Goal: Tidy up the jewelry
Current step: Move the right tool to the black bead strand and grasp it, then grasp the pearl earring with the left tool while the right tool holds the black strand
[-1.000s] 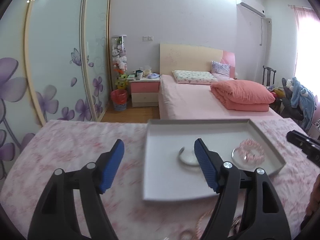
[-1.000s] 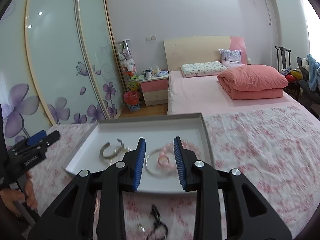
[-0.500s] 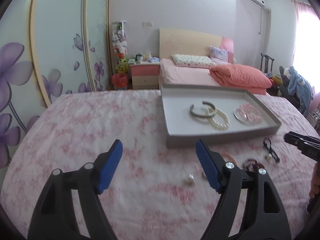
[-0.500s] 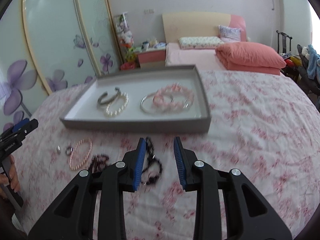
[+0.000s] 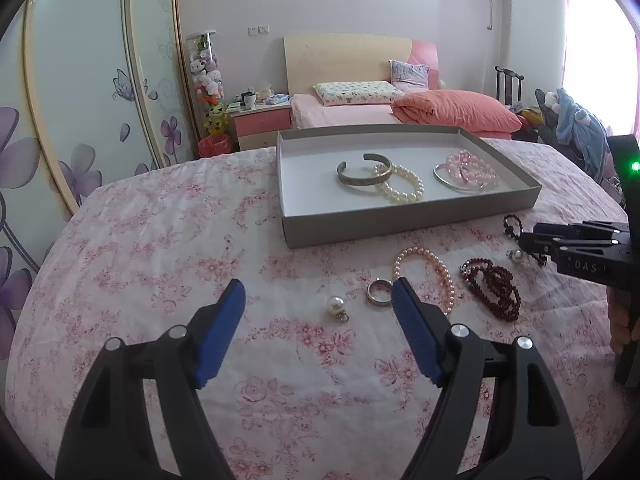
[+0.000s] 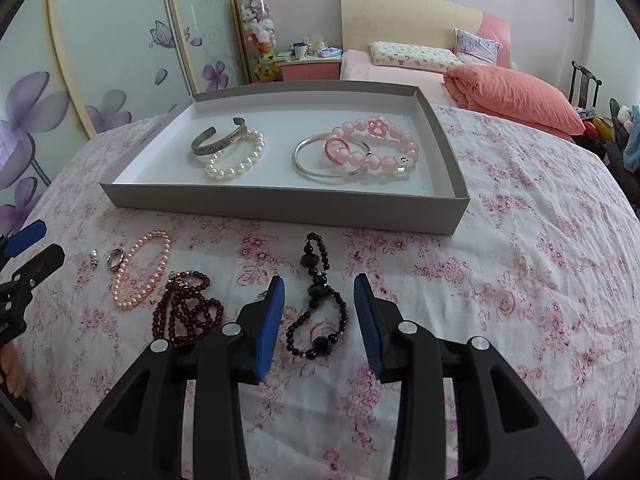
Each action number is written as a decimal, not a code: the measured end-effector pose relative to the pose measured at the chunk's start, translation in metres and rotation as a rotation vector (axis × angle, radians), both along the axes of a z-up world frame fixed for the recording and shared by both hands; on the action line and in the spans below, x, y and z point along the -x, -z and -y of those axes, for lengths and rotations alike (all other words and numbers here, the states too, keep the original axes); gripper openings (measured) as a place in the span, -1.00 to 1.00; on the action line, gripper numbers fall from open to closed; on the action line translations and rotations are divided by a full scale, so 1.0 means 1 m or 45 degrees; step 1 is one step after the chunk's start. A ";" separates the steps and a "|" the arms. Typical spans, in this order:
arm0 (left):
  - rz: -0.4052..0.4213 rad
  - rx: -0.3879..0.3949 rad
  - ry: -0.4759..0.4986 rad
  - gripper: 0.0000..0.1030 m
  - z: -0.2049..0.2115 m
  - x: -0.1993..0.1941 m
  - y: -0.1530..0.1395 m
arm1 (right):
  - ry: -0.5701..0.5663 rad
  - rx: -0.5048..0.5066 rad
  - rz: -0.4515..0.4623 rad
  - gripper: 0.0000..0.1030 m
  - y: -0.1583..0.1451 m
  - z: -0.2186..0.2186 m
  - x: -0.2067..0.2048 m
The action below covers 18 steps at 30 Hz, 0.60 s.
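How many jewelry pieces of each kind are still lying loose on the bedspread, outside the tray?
Beaded bracelets: 3, namely the pink pearl bracelet, the dark red bead bracelet and the black bead bracelet.
Rings: 1, the silver ring.
Pearl pendants: 2, the left pendant and the right pendant.
Total: 6 outside the tray.

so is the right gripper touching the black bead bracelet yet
Apart: in the right wrist view the black bead bracelet lies between the opening pads of the right gripper, cloth visible on both sides.

Cloth [image 6: 520,240]: white, pink floral print. Tray [image 6: 280,204]: grey walls, white floor. Beads: black strand [image 6: 320,304], dark red strand [image 6: 188,312], pale pink strand [image 6: 142,268], white pearl bracelet [image 6: 236,156]. Gripper pads [image 6: 272,320]: blue on black.
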State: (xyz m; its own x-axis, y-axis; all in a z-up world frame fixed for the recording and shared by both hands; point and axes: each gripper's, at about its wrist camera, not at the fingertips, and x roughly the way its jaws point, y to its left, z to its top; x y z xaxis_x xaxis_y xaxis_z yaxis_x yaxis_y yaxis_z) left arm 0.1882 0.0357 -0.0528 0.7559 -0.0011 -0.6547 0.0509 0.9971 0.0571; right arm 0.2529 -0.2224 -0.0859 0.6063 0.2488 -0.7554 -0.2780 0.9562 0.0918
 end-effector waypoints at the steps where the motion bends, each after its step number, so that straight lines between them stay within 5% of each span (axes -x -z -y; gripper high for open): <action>1: -0.004 0.000 0.000 0.44 0.001 -0.001 0.000 | -0.003 0.003 -0.004 -0.27 0.001 0.000 -0.001; 5: -0.022 -0.001 0.000 0.44 0.002 -0.003 0.005 | -0.020 0.030 -0.023 -0.29 0.005 -0.003 -0.004; 10: -0.034 -0.003 0.003 0.44 0.003 -0.004 0.008 | -0.001 0.034 -0.020 -0.77 0.005 -0.001 -0.008; 18: -0.055 -0.011 0.011 0.44 0.006 -0.005 0.010 | 0.108 0.091 -0.008 -0.78 0.004 0.014 -0.003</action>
